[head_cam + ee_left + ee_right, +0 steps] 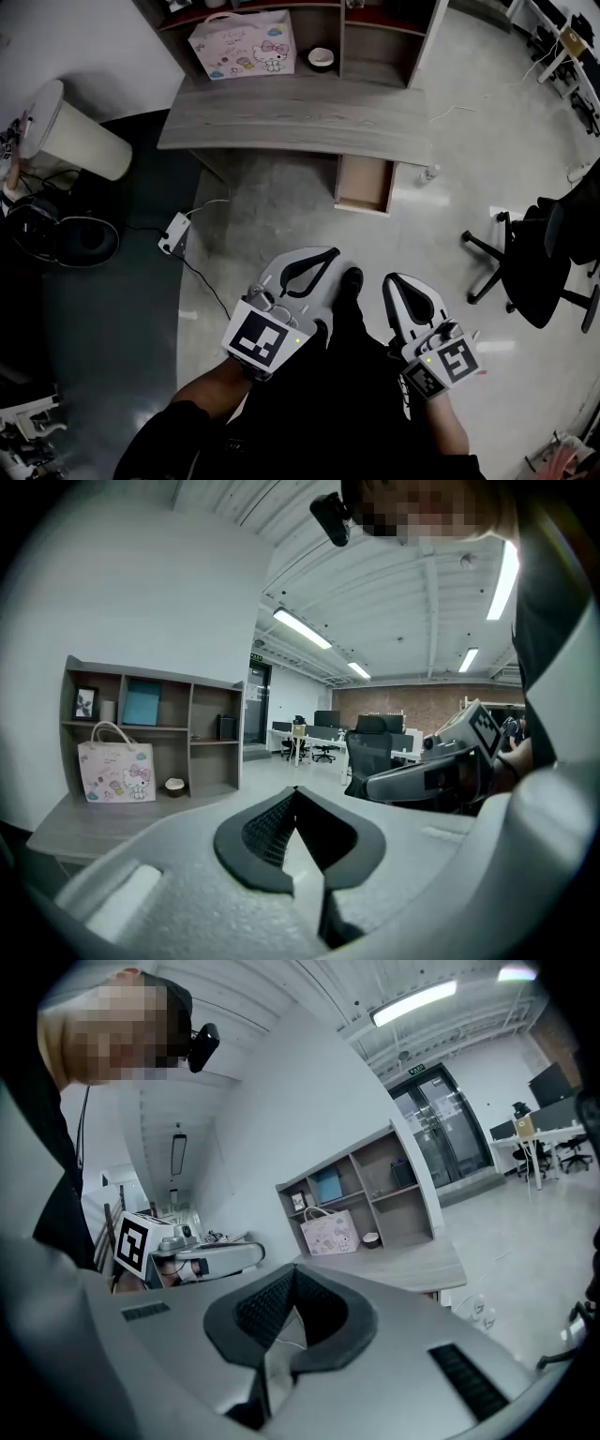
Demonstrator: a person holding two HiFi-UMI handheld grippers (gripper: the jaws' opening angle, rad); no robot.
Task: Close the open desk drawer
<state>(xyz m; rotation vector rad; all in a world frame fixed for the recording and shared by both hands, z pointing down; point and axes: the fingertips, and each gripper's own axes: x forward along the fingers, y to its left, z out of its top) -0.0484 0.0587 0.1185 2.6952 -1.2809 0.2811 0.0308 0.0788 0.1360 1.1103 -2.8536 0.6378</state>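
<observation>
Grey wood grain covers the bench (300, 117) ahead of you. The drawer (364, 185) stands pulled out from under its front edge, toward the right end, with its pale inside facing up. Both claws are well short of it, held low over the light floor (281, 202) in front of your legs.

Your left claw (321, 257) points up and to the right in the head view. In the left gripper view its two jaws meet at the tip with nothing between them. Your right claw (394, 283) is beside it on the other side of your dark shoe (352, 278). Its jaws are also pressed together and it carries nothing. Neither claw touches the drawer or the bench.

At the back of the bench is a shelf unit (375, 33). A pink printed bag (244, 45) stands upright against it, and a small bowl (321, 57) sits just to the bag's right. A black office chair (539, 262) is on the floor to the right of the drawer, clear of it. To the left, a white bin (70, 131) is at the edge of the dark carpet (112, 309), and a white power adapter (175, 232) with its cable lies on the floor near the bench's left end.
</observation>
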